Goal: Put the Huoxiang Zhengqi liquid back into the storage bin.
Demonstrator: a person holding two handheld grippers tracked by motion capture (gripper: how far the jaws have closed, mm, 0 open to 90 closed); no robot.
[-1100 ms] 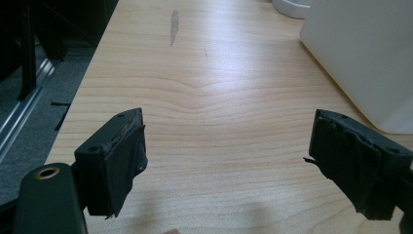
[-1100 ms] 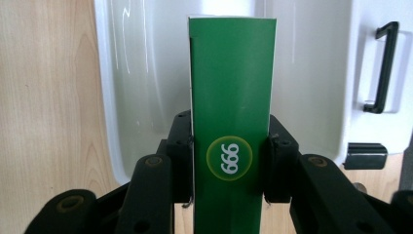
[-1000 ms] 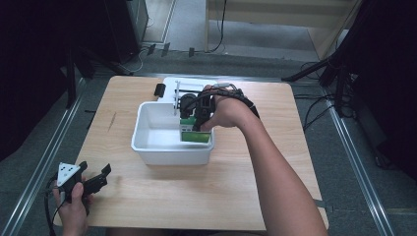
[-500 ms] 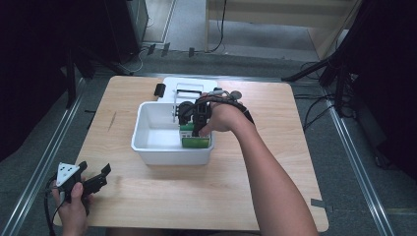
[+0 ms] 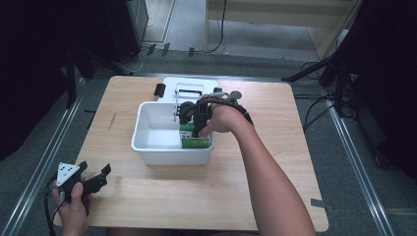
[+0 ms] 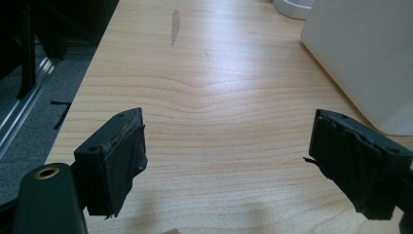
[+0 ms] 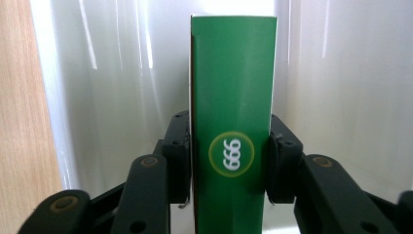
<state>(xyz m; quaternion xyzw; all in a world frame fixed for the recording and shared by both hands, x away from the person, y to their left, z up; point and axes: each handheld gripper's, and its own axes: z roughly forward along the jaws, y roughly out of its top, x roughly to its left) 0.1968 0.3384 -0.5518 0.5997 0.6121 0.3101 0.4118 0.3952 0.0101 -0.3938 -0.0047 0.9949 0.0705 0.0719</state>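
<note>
Where the right gripper (image 7: 229, 161) pinches the green box (image 7: 233, 97) between its jaws, a round emblem reads "666" or "999"; I cannot tell which way up. The right hand (image 5: 223, 118) reaches down into the white bin (image 5: 147, 147), holding the box (image 5: 195, 142) by its right wall. The left gripper (image 5: 91, 182) rests at the table's (image 5: 275, 172) near-left corner, jaws spread wide over bare wood.

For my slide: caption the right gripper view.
Right gripper clamps a green box inside the white bin.
</note>
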